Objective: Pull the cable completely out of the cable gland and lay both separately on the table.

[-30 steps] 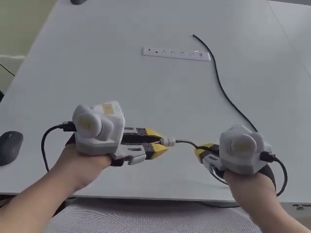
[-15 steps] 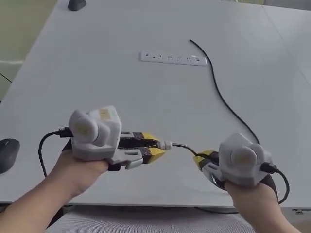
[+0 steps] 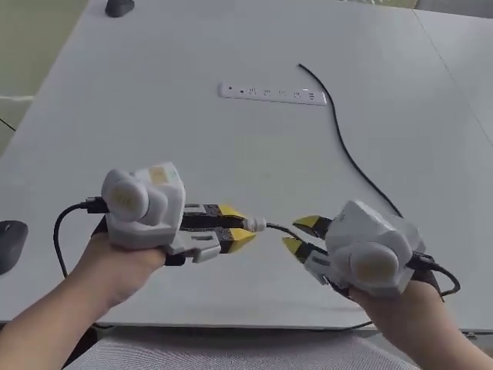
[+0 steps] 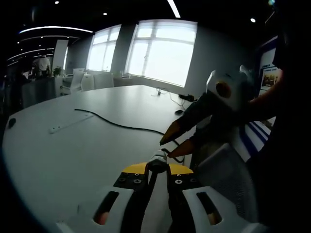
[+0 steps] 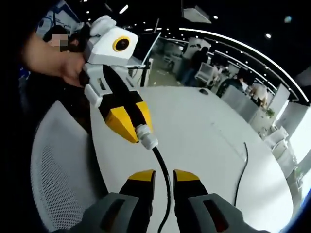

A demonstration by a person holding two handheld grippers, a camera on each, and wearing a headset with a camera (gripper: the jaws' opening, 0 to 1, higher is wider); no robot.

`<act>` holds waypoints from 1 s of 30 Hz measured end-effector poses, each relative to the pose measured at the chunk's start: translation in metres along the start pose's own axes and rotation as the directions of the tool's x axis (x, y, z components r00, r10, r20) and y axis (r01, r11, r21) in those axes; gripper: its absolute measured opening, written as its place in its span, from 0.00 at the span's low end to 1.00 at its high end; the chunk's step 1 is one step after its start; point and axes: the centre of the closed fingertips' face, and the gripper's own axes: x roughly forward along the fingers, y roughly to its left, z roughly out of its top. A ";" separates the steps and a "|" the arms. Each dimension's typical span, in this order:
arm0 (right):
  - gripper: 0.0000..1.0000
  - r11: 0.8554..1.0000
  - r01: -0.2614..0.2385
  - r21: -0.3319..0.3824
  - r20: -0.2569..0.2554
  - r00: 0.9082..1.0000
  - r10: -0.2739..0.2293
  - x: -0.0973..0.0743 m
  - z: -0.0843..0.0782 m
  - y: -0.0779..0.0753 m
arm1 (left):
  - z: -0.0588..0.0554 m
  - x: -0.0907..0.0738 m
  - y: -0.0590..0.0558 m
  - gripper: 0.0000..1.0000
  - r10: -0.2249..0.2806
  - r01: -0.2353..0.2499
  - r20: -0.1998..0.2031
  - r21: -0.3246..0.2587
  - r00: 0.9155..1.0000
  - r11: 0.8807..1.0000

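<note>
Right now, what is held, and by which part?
Left gripper clamps the small white cable gland by its body. Right gripper is open; the thin black cable runs loose between its jaws.

Gap between grippers: the cable (image 5: pixel 164 167) is crossing it, running from the cable gland (image 3: pixel 257 225) at the left gripper (image 3: pixel 245 225) through the parted jaws of the right gripper (image 3: pixel 302 234).
Table middle: bare table (image 3: pixel 185 146) is lying open ahead.
Far side: a power strip (image 3: pixel 271 94) is lying crosswise.
Right side: the cable is trailing over the table.
Left edge: a mouse (image 3: pixel 9 240) is sitting well apart.
</note>
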 end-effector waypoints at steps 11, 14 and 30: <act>0.03 0.995 -0.011 -0.103 0.000 1.000 0.011 0.007 0.010 0.003 | 0.000 0.001 -0.002 0.15 -0.010 0.010 -0.004 -0.005 1.000 1.000; 0.02 0.993 -0.015 -0.117 0.003 1.000 0.015 0.007 0.011 0.005 | 0.000 0.002 -0.003 0.15 -0.013 0.013 -0.005 -0.006 1.000 1.000; 0.01 0.999 -0.008 -0.041 0.005 1.000 0.008 0.009 0.005 0.002 | -0.001 0.003 -0.002 0.15 -0.016 0.016 -0.006 0.000 1.000 1.000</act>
